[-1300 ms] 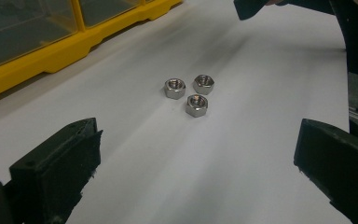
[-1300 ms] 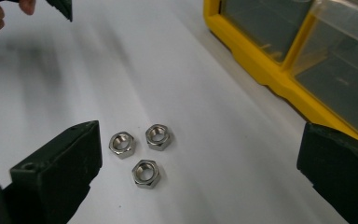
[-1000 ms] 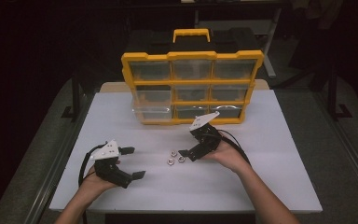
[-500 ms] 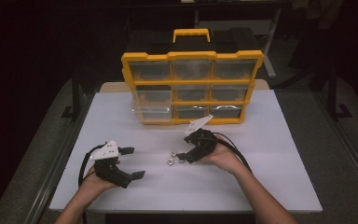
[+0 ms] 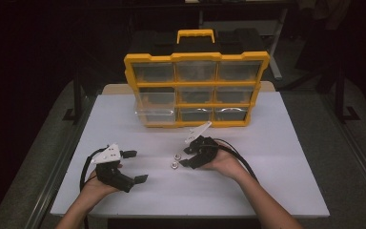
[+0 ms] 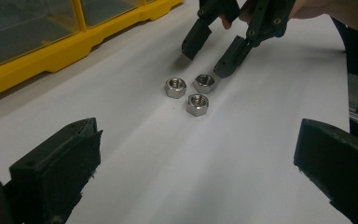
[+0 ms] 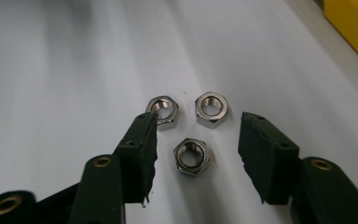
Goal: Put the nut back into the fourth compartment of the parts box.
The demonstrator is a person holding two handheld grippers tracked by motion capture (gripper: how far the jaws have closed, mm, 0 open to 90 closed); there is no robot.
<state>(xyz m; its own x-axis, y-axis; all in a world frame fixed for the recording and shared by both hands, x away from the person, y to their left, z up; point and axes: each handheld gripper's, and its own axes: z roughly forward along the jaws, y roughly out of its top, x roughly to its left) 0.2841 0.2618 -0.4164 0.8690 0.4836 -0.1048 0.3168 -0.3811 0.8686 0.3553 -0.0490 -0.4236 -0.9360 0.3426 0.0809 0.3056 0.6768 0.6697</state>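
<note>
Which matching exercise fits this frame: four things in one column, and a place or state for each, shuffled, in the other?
Things:
1. left hand-held gripper
2. right hand-held gripper
3. hex nuts
4. yellow organizer case

Places or states:
A. upright at the table's far side
B. loose cluster of three on the white table
C. open, with one nut between its jaws
D. open, nearer the table's near edge, apart from the nuts

Pairs: 1-D, 2-C, 3-B, 4-A
</note>
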